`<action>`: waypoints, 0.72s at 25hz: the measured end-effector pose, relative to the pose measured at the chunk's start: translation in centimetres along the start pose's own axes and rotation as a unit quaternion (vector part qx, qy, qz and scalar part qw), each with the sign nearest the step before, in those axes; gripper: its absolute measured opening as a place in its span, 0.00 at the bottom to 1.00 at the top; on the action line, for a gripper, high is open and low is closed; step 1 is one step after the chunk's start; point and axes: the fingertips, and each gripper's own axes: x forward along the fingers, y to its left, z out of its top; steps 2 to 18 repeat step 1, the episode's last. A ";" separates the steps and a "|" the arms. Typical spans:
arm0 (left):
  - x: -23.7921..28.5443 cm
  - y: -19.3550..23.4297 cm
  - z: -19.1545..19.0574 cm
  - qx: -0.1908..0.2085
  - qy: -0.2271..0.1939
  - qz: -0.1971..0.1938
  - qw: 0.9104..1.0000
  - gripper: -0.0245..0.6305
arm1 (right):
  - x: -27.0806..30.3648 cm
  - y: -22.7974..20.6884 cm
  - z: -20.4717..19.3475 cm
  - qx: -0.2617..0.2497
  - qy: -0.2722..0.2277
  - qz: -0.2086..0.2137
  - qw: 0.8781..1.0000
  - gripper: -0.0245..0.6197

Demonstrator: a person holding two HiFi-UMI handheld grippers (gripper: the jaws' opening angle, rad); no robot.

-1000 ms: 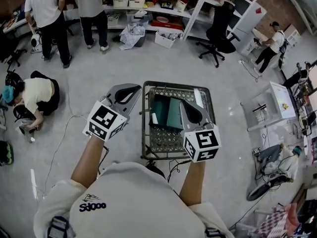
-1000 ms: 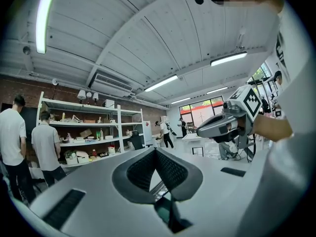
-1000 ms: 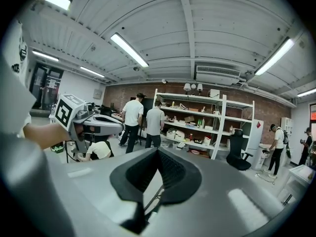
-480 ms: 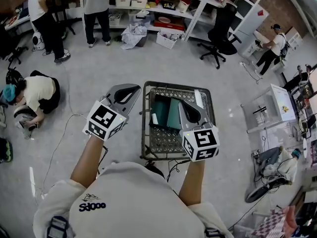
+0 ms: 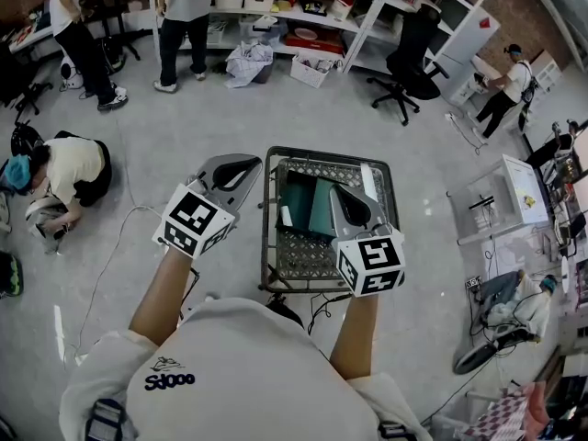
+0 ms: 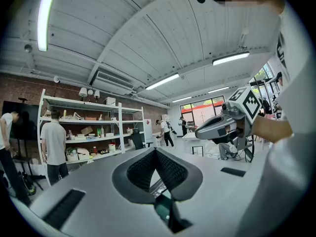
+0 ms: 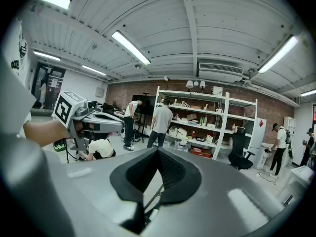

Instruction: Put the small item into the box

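Almost nothing has changed: against the pictures from a second ago, both grippers hang where they were, and only the two people standing at the shelves [image 5: 303,7] have shuffled sideways. The left gripper [image 5: 253,162] is held off the left edge of the wire-mesh cart [image 5: 276,274] with its jaws pressed together and nothing between them. The right gripper [image 5: 338,191] hovers over the cart, also closed and empty. A teal box [image 5: 308,208] lies open on the mesh, and a small white item [image 5: 286,218] sits at its near-left edge; I cannot tell whether it rests inside or just against the box. This pause fits empty grippers either about to fetch the item or just done placing it. Around the cart are bare grey concrete floor [image 5: 184,127], a black office chair [image 5: 404,62] and a person crouching at the left [image 5: 64,177]
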 end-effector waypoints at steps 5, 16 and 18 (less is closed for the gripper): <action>0.0 -0.1 0.0 0.000 0.000 0.000 1.000 0.04 | 0.0 -0.1 0.0 0.001 0.000 -0.001 1.000 0.05; 0.0 -0.1 0.0 0.000 0.000 0.000 1.000 0.04 | 0.0 -0.1 0.0 0.001 0.000 -0.001 1.000 0.05; 0.0 -0.1 0.0 0.000 0.000 0.000 1.000 0.04 | 0.0 -0.1 0.0 0.001 0.000 -0.001 1.000 0.05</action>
